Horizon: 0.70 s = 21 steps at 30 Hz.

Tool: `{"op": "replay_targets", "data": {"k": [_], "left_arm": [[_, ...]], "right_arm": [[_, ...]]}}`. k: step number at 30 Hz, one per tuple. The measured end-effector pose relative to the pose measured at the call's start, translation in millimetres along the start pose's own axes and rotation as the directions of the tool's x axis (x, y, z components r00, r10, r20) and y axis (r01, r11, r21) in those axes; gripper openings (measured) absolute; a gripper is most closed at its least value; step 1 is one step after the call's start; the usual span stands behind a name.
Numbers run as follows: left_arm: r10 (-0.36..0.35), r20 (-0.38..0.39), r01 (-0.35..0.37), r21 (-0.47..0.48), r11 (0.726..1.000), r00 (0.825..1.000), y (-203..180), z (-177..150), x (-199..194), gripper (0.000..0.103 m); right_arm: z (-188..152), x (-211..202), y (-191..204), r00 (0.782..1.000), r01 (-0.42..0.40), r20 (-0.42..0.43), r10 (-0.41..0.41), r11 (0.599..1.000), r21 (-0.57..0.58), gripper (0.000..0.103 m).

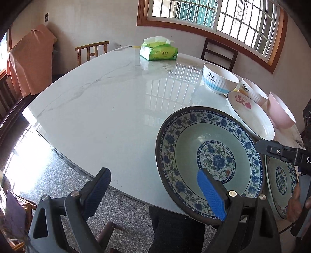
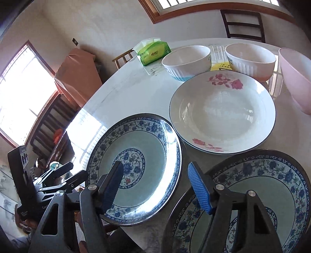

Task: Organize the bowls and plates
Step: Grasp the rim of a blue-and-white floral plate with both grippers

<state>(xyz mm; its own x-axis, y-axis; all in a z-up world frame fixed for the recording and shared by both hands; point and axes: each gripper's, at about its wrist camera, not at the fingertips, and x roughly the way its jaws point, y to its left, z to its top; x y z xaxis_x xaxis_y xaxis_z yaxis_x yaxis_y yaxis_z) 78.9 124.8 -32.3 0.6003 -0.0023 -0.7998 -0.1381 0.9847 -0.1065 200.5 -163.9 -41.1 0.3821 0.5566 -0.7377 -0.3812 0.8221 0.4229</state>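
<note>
Glossy white marble-look tabletop (image 1: 101,120) carries everything, bright with window glare, so glazed crockery will slide on it readily.

Nearest, at the lower right of the left wrist view, the left gripper (image 1: 155,192) stands wide open, its blue-padded finger over the near rim of the first blue-and-white floral ceramic plate (image 1: 210,161), the other finger off the table edge; nothing is pinched. In the right wrist view the right gripper (image 2: 156,186) is partly open with no pad pressing on anything; it hangs over the gap between that plate and a second blue-and-white floral ceramic plate (image 2: 272,194) at the lower right.

I judge these plates stiff, fairly heavy, slick and chippable. The raised rim is the only purchase: one pad above, one below, at the edge that overhangs the table.

Further up the frame lies a white shallow plate with red roses (image 2: 223,114), just beside both blue ones. Beyond it stand a white ribbed bowl with a blue base (image 2: 186,60), a white ribbed bowl with an orange base (image 2: 250,58) and a pale pink bowl (image 2: 293,81) at the right edge. Bowls look lighter; grip a wall near the lip.

Farthest, a green tissue pack (image 2: 153,52), wooden chairs (image 1: 91,50) and a barred, wood-framed window (image 1: 213,17).
</note>
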Motion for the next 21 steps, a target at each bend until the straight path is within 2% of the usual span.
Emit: {"op": "replay_targets", "data": {"k": [6,9,13,14,15,17,18,21], "left_arm": [[0.059,0.021,-0.060,0.040,0.997,0.998,-2.0,2.4,4.0,0.092],[0.056,0.025,-0.057,0.047,0.997,0.998,-1.4,2.6,5.5,0.092],[0.045,0.018,-0.046,0.058,0.997,0.999,-4.6,2.6,10.2,0.083],[0.038,0.014,-0.039,0.061,0.997,0.999,-5.6,2.0,11.7,0.075],[0.036,0.001,-0.036,0.066,0.997,0.999,-6.6,1.1,14.3,0.052],[-0.017,-0.012,0.018,0.060,0.998,1.000,-8.7,1.4,16.5,0.037],[-0.025,-0.010,0.026,0.064,0.998,1.000,-11.4,1.9,16.1,0.024],[0.033,0.014,-0.034,0.086,0.996,0.999,-19.3,3.5,15.0,0.021]], "right_arm": [[9.4,18.2,1.1,0.998,-0.010,-0.055,0.010,1.000,-0.004,0.067],[12.7,25.6,1.8,0.997,-0.011,-0.079,0.011,1.000,0.001,0.067],[15.9,32.8,1.6,0.995,-0.010,-0.100,0.011,1.000,0.012,0.066],[16.4,34.4,2.0,0.995,-0.006,-0.104,0.007,1.000,0.010,0.065],[17.1,35.8,2.9,0.994,-0.002,-0.108,0.003,1.000,0.007,0.065],[18.1,38.6,4.7,0.993,0.013,-0.114,-0.013,1.000,-0.005,0.064],[19.2,39.8,5.8,0.993,0.018,-0.116,-0.019,1.000,-0.009,0.064],[20.3,41.6,8.2,0.992,0.032,-0.119,-0.034,0.999,-0.013,0.059]]}}
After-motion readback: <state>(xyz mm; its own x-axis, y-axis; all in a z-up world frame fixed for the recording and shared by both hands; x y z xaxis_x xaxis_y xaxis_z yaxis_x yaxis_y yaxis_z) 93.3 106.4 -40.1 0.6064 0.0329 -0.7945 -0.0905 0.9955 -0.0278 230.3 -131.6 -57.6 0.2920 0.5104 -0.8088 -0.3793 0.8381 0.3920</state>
